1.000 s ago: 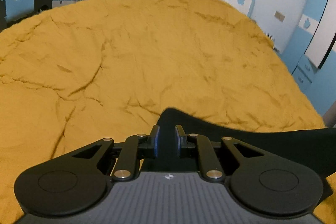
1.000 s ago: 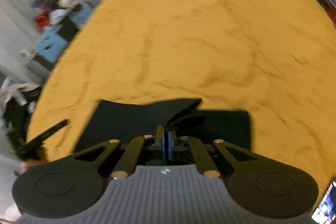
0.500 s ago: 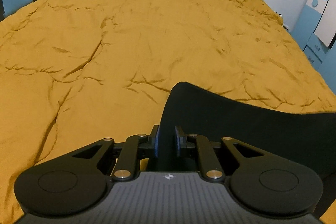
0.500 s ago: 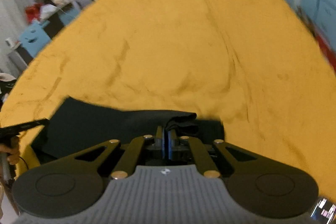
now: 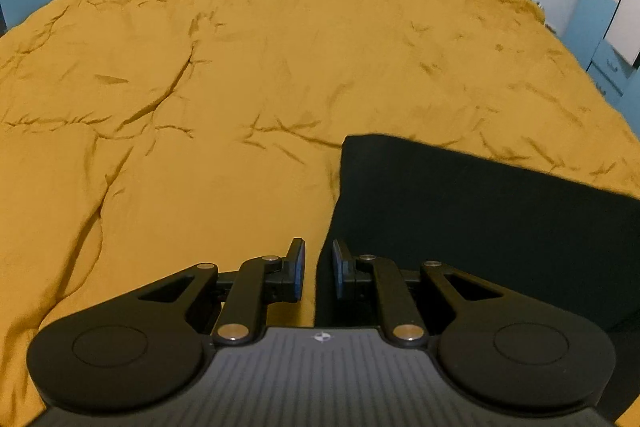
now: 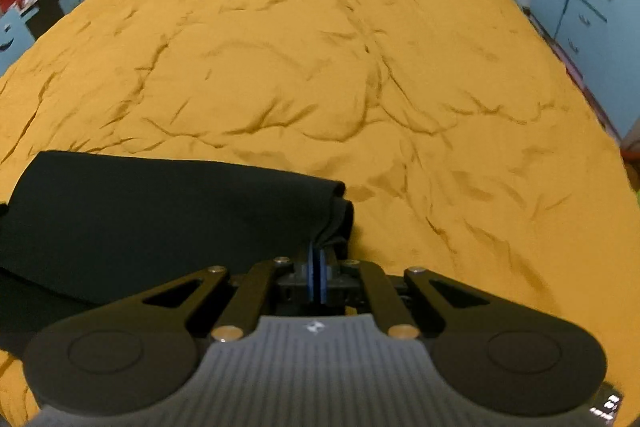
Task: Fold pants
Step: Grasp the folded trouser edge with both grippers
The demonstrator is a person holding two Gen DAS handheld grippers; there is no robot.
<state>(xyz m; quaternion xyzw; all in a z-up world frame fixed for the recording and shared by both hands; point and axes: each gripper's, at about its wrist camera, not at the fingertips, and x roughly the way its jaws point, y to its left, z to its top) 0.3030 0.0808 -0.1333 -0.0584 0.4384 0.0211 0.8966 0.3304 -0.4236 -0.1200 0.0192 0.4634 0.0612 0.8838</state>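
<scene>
Right gripper (image 6: 317,277): blue pads pressed tight together, a bunched corner of the black pants (image 6: 168,211) pinched between them. The cloth rises in a small gathered peak at the pads, so the corner is held, not lying free.

Left gripper (image 5: 319,269): jaws stand slightly apart. The near left edge of the pants (image 5: 480,223) runs into the gap, with yellow cover showing on the left side of it. Whether the pads actually bear on the cloth cannot be told from this view.

Pants: lying on the mustard-yellow bed cover (image 5: 240,67), at its near edge, between the two grippers. They read as a compact dark rectangle, far edge straight, layers stacked at the right end where two rounded fold edges show one over the other. Surface mostly flat; no leg trails out over the cover.

Judgement: at least one fold looks laid. The top layer appears to be just reaching the stack. Left to do, probably: let go of both corners, smooth the top, perhaps one more fold to halve the bundle.
</scene>
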